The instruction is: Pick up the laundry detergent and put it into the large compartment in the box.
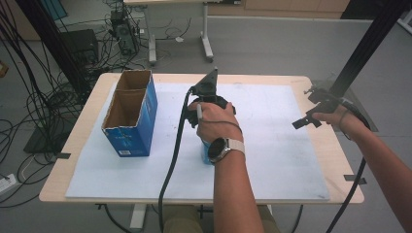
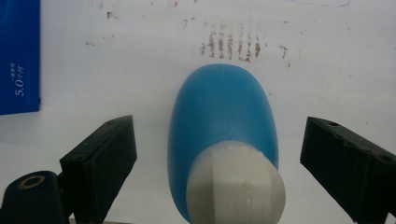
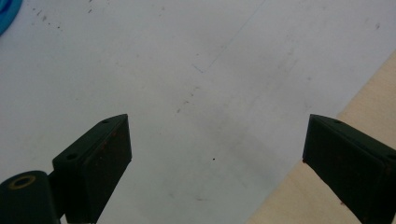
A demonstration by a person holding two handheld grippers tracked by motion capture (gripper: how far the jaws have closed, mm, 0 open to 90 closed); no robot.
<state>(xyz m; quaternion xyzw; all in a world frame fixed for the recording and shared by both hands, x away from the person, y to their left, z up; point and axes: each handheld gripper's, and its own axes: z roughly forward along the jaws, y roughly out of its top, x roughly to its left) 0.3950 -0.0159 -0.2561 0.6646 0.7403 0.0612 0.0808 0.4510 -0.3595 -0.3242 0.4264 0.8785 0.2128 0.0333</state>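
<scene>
Blue bottle (image 2: 223, 126) with a white cap (image 2: 236, 184) stands on the white mat (image 2: 327, 70) between the spread left gripper (image 2: 219, 154) jaws, untouched. From above, the hand hides most of it; the box (image 1: 130, 112) stands nearby. Right gripper (image 3: 217, 149) gapes, empty, over the mat's edge.

We see a bottle (image 2: 223, 135) standing on the mat (image 1: 272, 160), in the middle, with the left gripper (image 1: 210, 99) right above it. The box (image 1: 130, 114) stands on the mat to its left. The right gripper (image 1: 318, 104) hangs over the table's (image 1: 340, 160) right edge.
</scene>
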